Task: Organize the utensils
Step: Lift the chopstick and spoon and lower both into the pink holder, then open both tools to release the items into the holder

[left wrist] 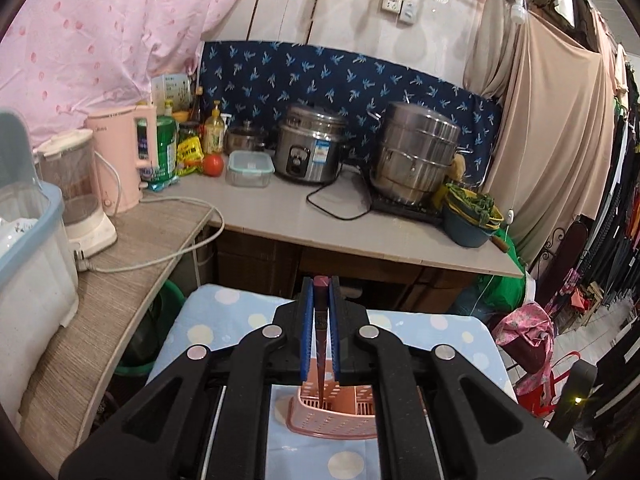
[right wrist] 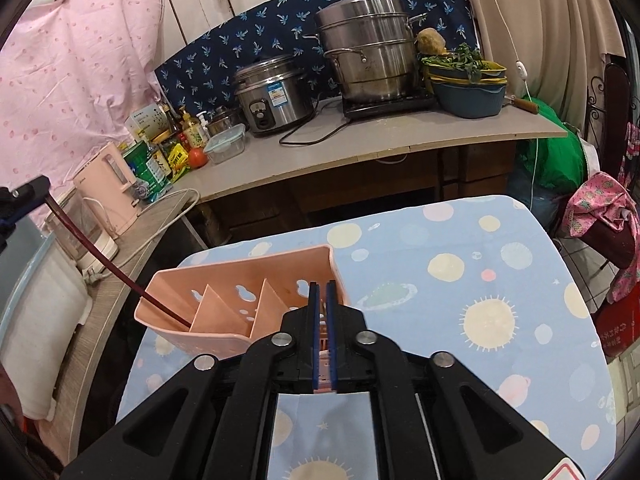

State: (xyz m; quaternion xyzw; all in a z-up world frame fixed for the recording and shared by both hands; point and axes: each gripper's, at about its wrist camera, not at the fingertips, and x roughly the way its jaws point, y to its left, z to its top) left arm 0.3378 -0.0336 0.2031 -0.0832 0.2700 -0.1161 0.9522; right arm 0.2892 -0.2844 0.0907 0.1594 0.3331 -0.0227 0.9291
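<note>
Dark maroon lacquer, I think: my left tongs (left wrist: 320, 320) are pinching a pair of chopsticks (left wrist: 321, 332) near their thick ends, the tips already down inside the pink plastic utensil caddy (right wrist: 240, 304), in its end compartment nearest the left edge of the bench (right wrist: 460, 264). My right tongs (right wrist: 323, 320) are pressed nearly together on the caddy's near wall, and from the right wrist view the pads look to be gripping the thin plastic rim, steadying it. The caddy sits toward the left half of the bench, on the blue spotted cloth. I judge the chopsticks light, stiff and slick, so a hold high on the square section suits them best; they could swivel between the pads. The caddy looks light and tippable, with thin flexible walls, so I'd grip the rim gently, near a divider
</note>
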